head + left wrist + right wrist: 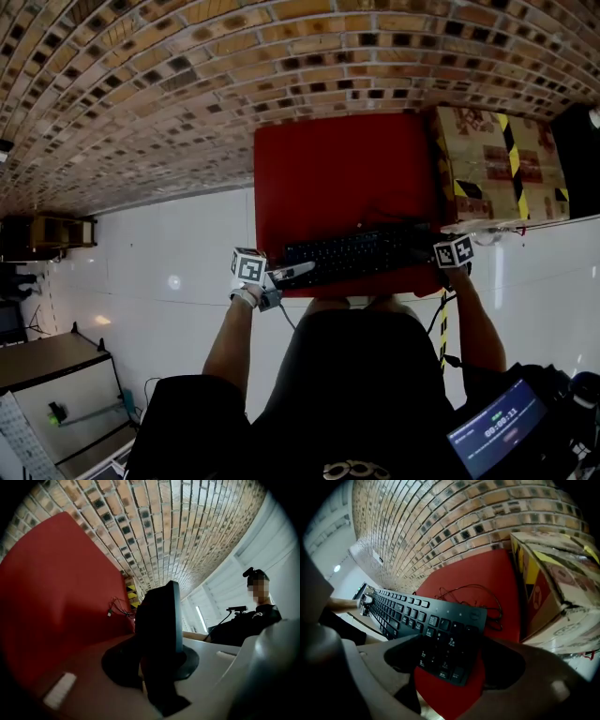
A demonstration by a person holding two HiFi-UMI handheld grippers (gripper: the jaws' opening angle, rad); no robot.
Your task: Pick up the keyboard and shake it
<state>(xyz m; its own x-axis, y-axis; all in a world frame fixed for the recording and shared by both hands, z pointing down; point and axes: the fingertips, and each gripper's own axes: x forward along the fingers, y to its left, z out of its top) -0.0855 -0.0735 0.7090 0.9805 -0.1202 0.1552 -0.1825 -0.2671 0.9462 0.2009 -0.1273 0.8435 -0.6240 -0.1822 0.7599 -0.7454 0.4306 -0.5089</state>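
A black keyboard [352,255] stretches across the near edge of the red table [337,169]. My left gripper [289,273] is shut on its left end. In the left gripper view the keyboard [161,620] shows edge-on, clamped between the two dark pads, and the left gripper [157,665] points nearly level. My right gripper [437,253] grips the right end. In the right gripper view the number-pad end of the keyboard [440,630] sits between the pads of the right gripper [450,660], which press on its front and back edges.
A cardboard box [502,164] with yellow-black tape stands at the table's right edge, close to the right gripper. A thin black cable [473,595] lies looped on the red top behind the keyboard. Brick paving lies beyond the table. A person [248,620] shows in the left gripper view.
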